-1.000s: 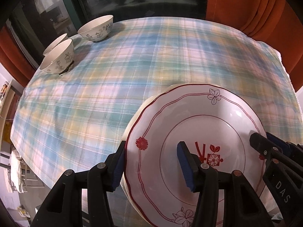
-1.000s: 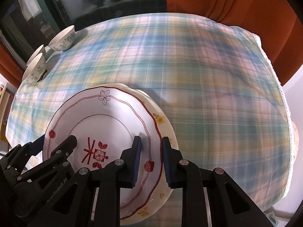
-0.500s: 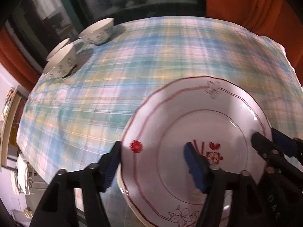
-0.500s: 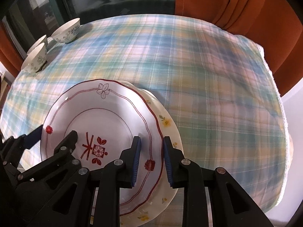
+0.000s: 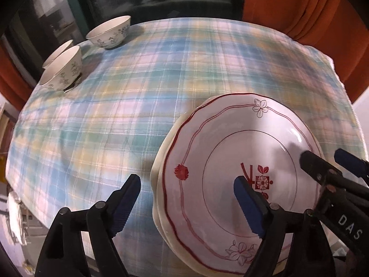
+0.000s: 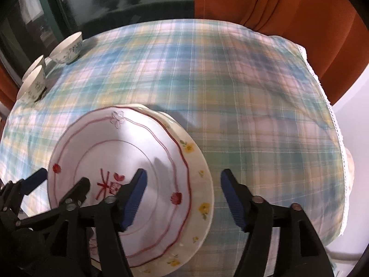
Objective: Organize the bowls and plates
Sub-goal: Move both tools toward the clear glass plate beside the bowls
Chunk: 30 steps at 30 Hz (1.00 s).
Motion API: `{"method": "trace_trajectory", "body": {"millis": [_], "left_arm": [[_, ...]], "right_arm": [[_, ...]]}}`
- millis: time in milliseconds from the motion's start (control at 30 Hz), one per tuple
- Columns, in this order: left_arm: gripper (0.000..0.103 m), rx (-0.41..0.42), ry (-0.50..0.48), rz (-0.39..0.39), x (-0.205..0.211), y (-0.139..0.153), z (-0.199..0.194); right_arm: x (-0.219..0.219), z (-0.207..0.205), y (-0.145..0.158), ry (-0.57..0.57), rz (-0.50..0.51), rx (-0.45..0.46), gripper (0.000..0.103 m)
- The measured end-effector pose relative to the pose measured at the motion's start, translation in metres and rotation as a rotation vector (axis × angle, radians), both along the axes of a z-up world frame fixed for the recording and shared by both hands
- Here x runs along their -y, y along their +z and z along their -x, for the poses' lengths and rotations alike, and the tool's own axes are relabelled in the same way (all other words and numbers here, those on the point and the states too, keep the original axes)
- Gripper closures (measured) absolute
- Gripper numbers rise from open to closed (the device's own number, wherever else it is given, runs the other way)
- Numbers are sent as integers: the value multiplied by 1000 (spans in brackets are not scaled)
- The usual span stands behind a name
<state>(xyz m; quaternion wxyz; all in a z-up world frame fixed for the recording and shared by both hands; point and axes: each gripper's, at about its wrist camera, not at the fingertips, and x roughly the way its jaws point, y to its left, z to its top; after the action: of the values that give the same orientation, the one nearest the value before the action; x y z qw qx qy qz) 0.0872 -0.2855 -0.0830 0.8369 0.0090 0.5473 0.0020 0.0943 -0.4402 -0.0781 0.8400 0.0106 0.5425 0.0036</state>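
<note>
Both grippers, left gripper (image 5: 186,204) and right gripper (image 6: 182,196), have just been opening and stand wide astride the red-trimmed plate (image 5: 242,161) stacked on a cream plate (image 6: 200,184), whose yellow flowers only the right view shows.

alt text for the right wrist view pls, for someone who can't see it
A white red-trimmed plate sits stacked on a cream plate with yellow flowers on a plaid tablecloth. The right gripper, its jaws just opened, straddles both rims without touching. Three white floral bowls stand at the far left edge.
</note>
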Motion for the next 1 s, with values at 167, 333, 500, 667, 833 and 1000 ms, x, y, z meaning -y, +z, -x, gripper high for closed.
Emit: {"method": "trace_trajectory", "body": {"millis": [167,333,500,667,833,1000], "left_arm": [[14,26,-64,36,-17,13,0],[14,56,-127,44,-42,24,-5],[14,67,-154,45,-83,34,-15],[14,80,-152,30,-133,42,-26],[15,86,-134,9,-184,39,-39],[20,83,-134,2,-230,35,-55]], "right_arm": [[-20,2,8,-29,-6,11,28],[-45,5,20,-74,-3,42,27],[-87,3,34,-108,1,63,27],[-136,-6,43,-133,8,72,27],[-186,-19,44,-134,-25,73,27],[-232,-34,36,-145,-53,67,27]]}}
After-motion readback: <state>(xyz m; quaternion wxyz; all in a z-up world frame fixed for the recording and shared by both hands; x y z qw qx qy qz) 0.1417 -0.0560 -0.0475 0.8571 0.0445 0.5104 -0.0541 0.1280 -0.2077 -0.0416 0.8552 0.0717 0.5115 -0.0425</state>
